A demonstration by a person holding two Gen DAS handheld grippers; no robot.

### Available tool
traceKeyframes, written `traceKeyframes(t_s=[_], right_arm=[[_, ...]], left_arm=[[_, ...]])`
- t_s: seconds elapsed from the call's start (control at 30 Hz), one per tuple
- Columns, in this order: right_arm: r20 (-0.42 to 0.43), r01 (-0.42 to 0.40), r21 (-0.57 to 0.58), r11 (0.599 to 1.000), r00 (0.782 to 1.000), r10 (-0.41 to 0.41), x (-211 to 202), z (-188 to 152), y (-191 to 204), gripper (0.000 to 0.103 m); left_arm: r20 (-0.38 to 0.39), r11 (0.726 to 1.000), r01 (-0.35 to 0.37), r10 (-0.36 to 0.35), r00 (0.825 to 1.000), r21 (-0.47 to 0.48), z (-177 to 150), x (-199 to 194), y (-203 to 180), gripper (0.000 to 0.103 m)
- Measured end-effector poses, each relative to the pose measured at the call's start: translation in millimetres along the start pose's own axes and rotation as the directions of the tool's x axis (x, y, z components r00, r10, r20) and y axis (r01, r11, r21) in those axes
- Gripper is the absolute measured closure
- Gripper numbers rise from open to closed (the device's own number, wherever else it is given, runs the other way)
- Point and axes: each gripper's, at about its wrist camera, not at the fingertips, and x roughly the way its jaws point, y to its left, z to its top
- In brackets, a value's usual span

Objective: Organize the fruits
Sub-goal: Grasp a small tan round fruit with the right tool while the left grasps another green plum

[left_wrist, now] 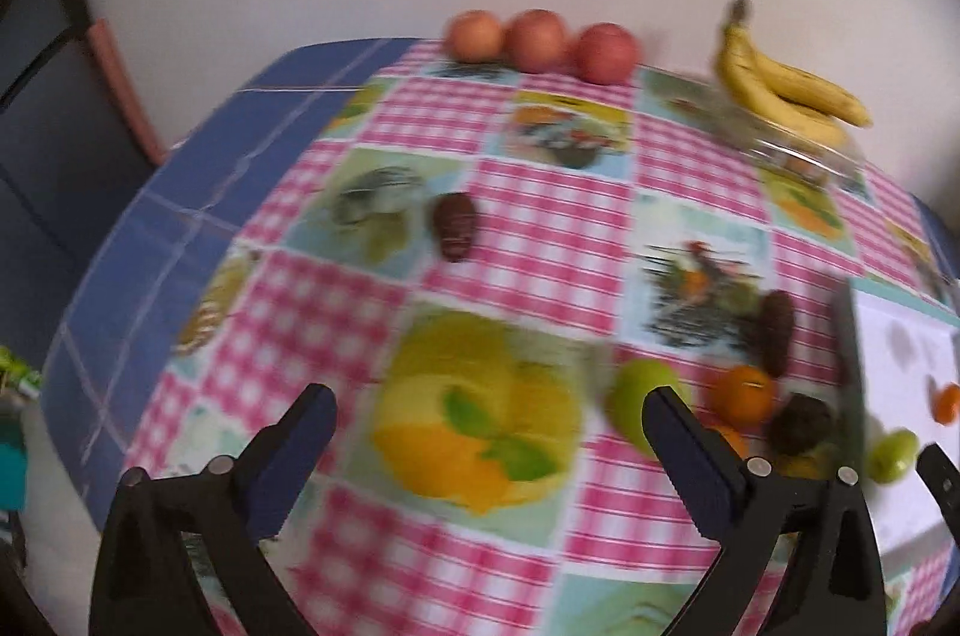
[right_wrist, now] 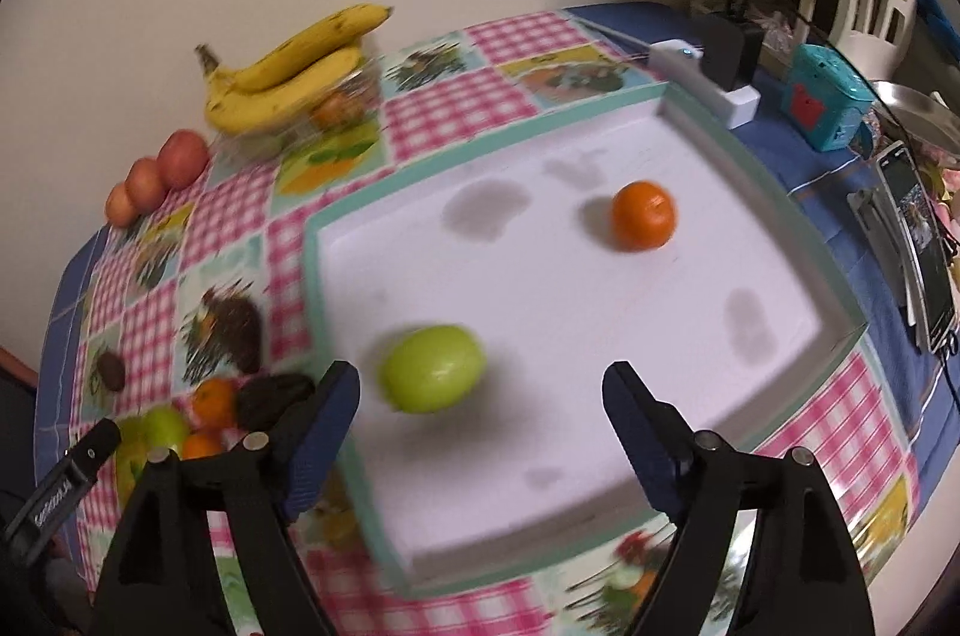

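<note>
Your right gripper (right_wrist: 480, 387) hangs over the near edge of the white tray (right_wrist: 780, 192), jaws spread wide and holding nothing; a blurred green apple (right_wrist: 433, 367) lies on the tray floor just ahead of them, nearer the left finger. One orange (right_wrist: 643, 214) sits deeper in the tray, well apart from the apple. Your left gripper (left_wrist: 489, 423) is also wide open and empty above the checked tablecloth (left_wrist: 540, 228). Just beside its right finger lies a heap of fruit (left_wrist: 744, 399). Three peaches (left_wrist: 537, 39) and the bananas (left_wrist: 774, 81) rest by the wall.
</note>
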Motion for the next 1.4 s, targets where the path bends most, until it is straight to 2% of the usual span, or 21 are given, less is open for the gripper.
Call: traceKeyframes(t_s=[0.07, 0.13, 0.3, 0.57, 0.67, 0.83, 0.93, 1.0, 1.03, 1.13, 1.17, 1.2, 1.23, 1.3, 1.37, 1.4], right_arm=[[-0.008, -0.003, -0.024, 1.0, 1.0, 0.003, 1, -6, 14, 0.016], [-0.001, -0.005, -0.044, 0.999, 1.0, 0.005, 1, -12, 27, 0.007], [0.015, -0.04, -0.11, 0.993, 0.999, 0.042, 6, -20, 60, 0.007], [0.066, -0.058, -0.228, 0.972, 0.995, 0.075, 11, -20, 102, 0.007], [0.056, -0.078, -0.273, 0.959, 0.994, 0.096, 14, -22, 114, 0.007], [0.025, -0.123, -0.308, 0.943, 0.99, 0.137, 19, -26, 123, 0.007], [-0.039, -0.181, -0.311, 0.933, 0.983, 0.178, 23, -26, 126, 0.007], [-0.073, -0.224, -0.287, 0.931, 0.975, 0.212, 24, -26, 124, 0.007], [-0.081, -0.237, -0.271, 0.933, 0.971, 0.223, 24, -26, 123, 0.007], [-0.084, -0.254, -0.23, 0.939, 0.967, 0.241, 21, -22, 116, 0.008], [-0.076, -0.247, -0.23, 0.941, 0.969, 0.236, 19, -21, 115, 0.008], [-0.07, -0.239, -0.236, 0.942, 0.971, 0.229, 18, -20, 114, 0.014], [-0.069, -0.232, -0.242, 0.942, 0.973, 0.222, 17, -20, 114, 0.024], [-0.082, -0.236, -0.243, 0.941, 0.971, 0.223, 18, -19, 112, 0.035], [-0.103, -0.241, -0.229, 0.943, 0.97, 0.222, 23, -19, 110, 0.035], [-0.115, -0.244, -0.222, 0.944, 0.968, 0.224, 26, -20, 108, 0.039]], left_arm=[[0.017, 0.999, -0.042, 0.042, 0.999, -0.014, 0, 0, 11, 0.0], [0.042, 0.996, -0.084, 0.084, 0.996, -0.014, 1, 0, 20, 0.0], [0.041, 0.989, -0.146, 0.147, 0.988, -0.024, 4, 5, 33, 0.0], [0.052, 0.981, -0.182, 0.186, 0.981, -0.074, 14, 10, 54, 0.0], [0.052, 0.978, -0.185, 0.19, 0.98, -0.094, 17, 11, 60, 0.0], [0.065, 0.985, -0.131, 0.139, 0.988, -0.11, 19, 9, 61, 0.0], [0.087, 0.991, -0.092, 0.1, 0.991, -0.093, 20, 6, 54, 0.0], [0.09, 0.996, -0.033, 0.04, 0.995, -0.083, 21, 4, 50, 0.0], [0.077, 0.996, 0.03, -0.023, 0.997, -0.081, 21, 4, 48, 0.0], [0.063, 0.977, 0.178, -0.171, 0.983, -0.118, 23, 5, 47, 0.0], [0.06, 0.974, 0.189, -0.182, 0.981, -0.124, 23, 5, 45, 0.0], [0.058, 0.974, 0.188, -0.182, 0.982, -0.126, 23, 6, 43, 0.0], [0.058, 0.975, 0.183, -0.177, 0.983, -0.124, 23, 6, 42, 0.0], [0.04, 0.973, 0.189, -0.186, 0.982, -0.129, 24, 10, 39, 0.001], [0.008, 0.964, 0.226, -0.227, 0.974, -0.139, 22, 17, 37, 0.001], [-0.006, 0.962, 0.236, -0.239, 0.971, -0.14, 21, 19, 35, 0.001]])
